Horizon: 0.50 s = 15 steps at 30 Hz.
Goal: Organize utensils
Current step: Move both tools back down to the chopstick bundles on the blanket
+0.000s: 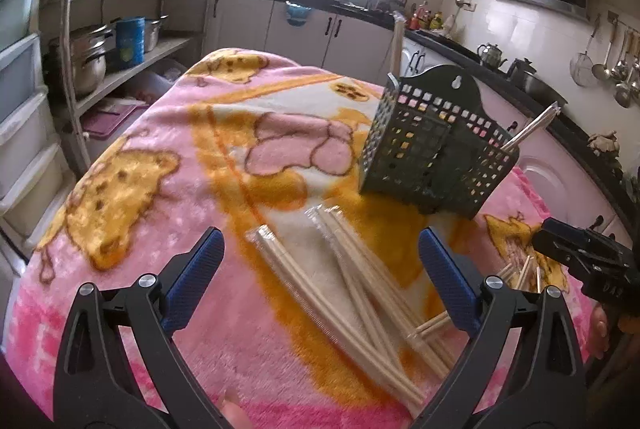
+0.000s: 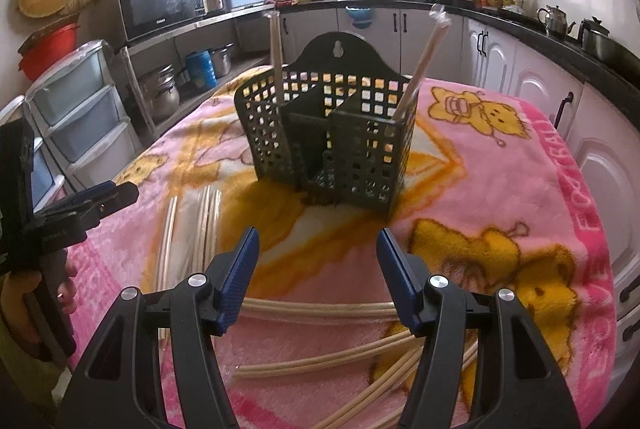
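Left tongs (image 1: 320, 281): spread wide, nothing between the pads, above the loose chopsticks.
Loose chopsticks (image 1: 352, 281): wrapped pairs, strewn flat on the pink blanket (image 1: 160, 133) covering the bench.
Caddy (image 2: 328, 133): dark perforated holder, upright at 12 o'clock from the right tongs; one wrapped pair (image 2: 420, 65) stands in its right compartment, another (image 2: 275, 49) in its left.
Right tongs (image 2: 318, 265): spread, empty.

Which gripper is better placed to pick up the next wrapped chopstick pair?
Left, probably. The left gripper is open with loose chopstick pairs lying between its fingers; the right gripper, also open, faces the holder.
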Each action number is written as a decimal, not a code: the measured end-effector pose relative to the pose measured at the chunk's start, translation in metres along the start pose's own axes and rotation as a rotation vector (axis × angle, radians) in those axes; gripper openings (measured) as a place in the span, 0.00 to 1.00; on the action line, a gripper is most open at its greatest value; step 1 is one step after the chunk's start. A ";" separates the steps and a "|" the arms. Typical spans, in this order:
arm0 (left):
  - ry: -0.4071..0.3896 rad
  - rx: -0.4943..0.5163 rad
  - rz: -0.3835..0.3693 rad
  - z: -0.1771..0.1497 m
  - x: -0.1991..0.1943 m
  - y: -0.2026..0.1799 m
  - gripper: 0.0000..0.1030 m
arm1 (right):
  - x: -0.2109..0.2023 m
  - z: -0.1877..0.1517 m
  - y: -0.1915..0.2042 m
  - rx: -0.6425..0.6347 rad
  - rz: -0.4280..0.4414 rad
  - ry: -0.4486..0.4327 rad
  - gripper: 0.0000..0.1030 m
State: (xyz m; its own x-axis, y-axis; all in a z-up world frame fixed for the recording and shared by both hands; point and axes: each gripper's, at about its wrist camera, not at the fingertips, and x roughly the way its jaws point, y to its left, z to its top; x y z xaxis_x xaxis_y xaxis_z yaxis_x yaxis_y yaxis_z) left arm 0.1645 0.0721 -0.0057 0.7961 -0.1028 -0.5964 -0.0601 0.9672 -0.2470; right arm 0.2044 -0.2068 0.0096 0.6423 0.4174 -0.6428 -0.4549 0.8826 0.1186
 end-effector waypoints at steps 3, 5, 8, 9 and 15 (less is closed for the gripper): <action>0.008 -0.021 0.002 -0.006 -0.002 0.008 0.86 | 0.004 -0.006 0.003 0.001 0.006 0.015 0.58; 0.020 -0.028 0.010 -0.011 -0.002 0.011 0.86 | 0.005 -0.009 0.005 -0.001 0.009 0.025 0.58; 0.037 -0.039 0.012 -0.015 -0.001 0.015 0.86 | 0.005 -0.014 0.009 -0.006 0.013 0.034 0.58; 0.042 -0.043 0.010 -0.016 0.000 0.017 0.86 | 0.005 -0.016 0.010 -0.008 0.013 0.037 0.58; 0.088 -0.051 0.002 -0.023 0.010 0.018 0.86 | 0.006 -0.029 0.009 -0.002 0.010 0.056 0.58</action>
State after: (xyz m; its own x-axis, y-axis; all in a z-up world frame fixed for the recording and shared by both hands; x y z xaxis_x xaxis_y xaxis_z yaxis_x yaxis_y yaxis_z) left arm 0.1576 0.0833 -0.0341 0.7399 -0.1234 -0.6612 -0.0940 0.9544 -0.2833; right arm 0.1859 -0.2026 -0.0148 0.6020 0.4132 -0.6833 -0.4621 0.8782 0.1239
